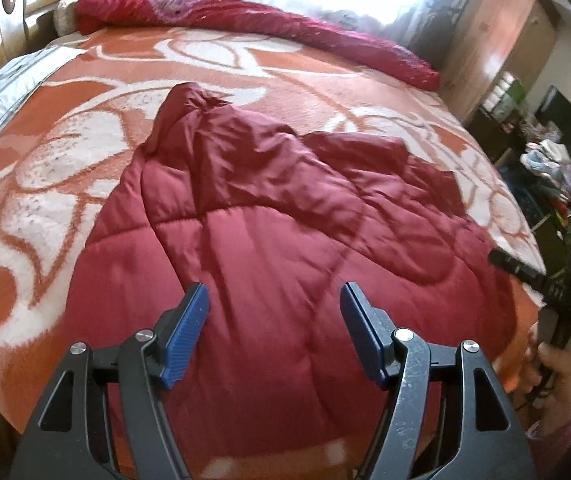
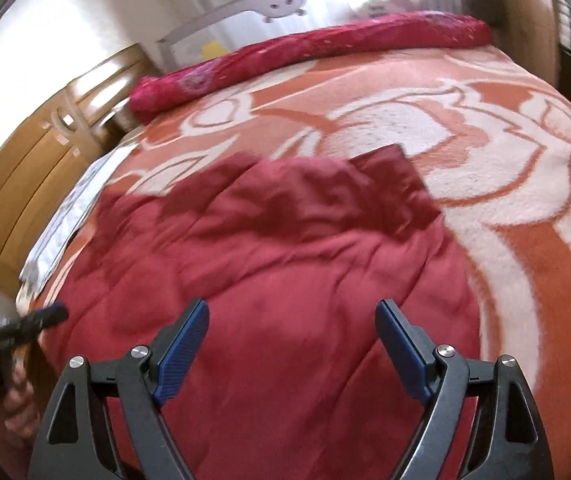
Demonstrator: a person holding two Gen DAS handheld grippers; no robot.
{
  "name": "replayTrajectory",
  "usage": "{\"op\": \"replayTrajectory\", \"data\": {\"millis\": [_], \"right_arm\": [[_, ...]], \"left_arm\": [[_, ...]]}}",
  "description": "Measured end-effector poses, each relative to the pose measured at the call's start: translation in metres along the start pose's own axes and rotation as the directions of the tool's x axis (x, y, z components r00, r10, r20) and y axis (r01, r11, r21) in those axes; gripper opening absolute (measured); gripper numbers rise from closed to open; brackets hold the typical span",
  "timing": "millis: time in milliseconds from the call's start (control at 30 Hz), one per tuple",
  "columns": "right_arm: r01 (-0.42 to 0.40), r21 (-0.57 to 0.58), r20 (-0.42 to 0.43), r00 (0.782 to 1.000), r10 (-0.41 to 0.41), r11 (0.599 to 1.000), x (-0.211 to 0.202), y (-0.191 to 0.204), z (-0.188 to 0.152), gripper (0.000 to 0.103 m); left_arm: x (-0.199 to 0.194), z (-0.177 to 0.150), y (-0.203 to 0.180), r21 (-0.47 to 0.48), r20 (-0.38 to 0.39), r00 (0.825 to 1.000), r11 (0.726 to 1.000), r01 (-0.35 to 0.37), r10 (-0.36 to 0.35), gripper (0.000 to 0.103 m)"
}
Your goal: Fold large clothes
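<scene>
A dark red quilted jacket (image 1: 269,216) lies crumpled on the bed, its hood end pointing away from me; it also shows in the right wrist view (image 2: 285,248). My left gripper (image 1: 275,292) is open and empty, hovering above the jacket's near part. My right gripper (image 2: 291,310) is open and empty too, above the jacket's near right part. The right gripper's body shows at the right edge of the left wrist view (image 1: 525,272). The left gripper's body shows at the left edge of the right wrist view (image 2: 29,322).
The bed is covered by an orange and white patterned blanket (image 1: 85,168). A rolled magenta quilt (image 1: 253,20) lies along the far side. A wooden headboard (image 2: 25,168) stands at the left. A wardrobe (image 1: 501,44) and a cluttered table (image 1: 553,168) stand at the right.
</scene>
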State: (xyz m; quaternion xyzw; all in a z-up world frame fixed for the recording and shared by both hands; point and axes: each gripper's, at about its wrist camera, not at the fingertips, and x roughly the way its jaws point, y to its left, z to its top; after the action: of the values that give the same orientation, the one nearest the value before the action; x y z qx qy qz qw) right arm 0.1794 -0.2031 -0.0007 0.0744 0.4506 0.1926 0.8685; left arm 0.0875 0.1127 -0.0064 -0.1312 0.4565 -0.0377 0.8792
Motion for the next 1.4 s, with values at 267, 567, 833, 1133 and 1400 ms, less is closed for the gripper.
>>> {"op": "replayTrajectory", "data": {"millis": [267,567,833,1133,1400], "right_arm": [[0.042,-0.117,-0.038,0.998,-0.046,0.992,-0.006,0.03,-0.051,0.084],[0.131,-0.094,-0.043,0.99,-0.135,0.987,0.009,0.01,-0.078,0.088],[0.138,-0.079,-0.028,0.99,-0.141,0.987,0.017,0.012,-0.077,0.091],[0.141,-0.064,-0.018,0.99,-0.142,0.988,-0.001,0.02,-0.073,0.087],[0.062,-0.163,0.05,0.997,-0.054,0.985,-0.02,0.062,-0.052,0.082]], "left_arm": [[0.022,-0.025,-0.01,0.07,-0.045,0.997,0.996,-0.055,0.058,0.069],[0.036,-0.03,-0.012,0.117,-0.015,0.995,0.989,-0.095,0.098,0.077],[0.041,-0.032,-0.015,0.118,0.0,0.991,0.984,-0.133,0.133,0.079],[0.046,-0.029,-0.025,0.121,-0.019,0.982,0.975,-0.186,0.19,0.081],[0.047,-0.028,-0.025,0.122,-0.02,0.979,0.972,-0.199,0.203,0.081]]}}
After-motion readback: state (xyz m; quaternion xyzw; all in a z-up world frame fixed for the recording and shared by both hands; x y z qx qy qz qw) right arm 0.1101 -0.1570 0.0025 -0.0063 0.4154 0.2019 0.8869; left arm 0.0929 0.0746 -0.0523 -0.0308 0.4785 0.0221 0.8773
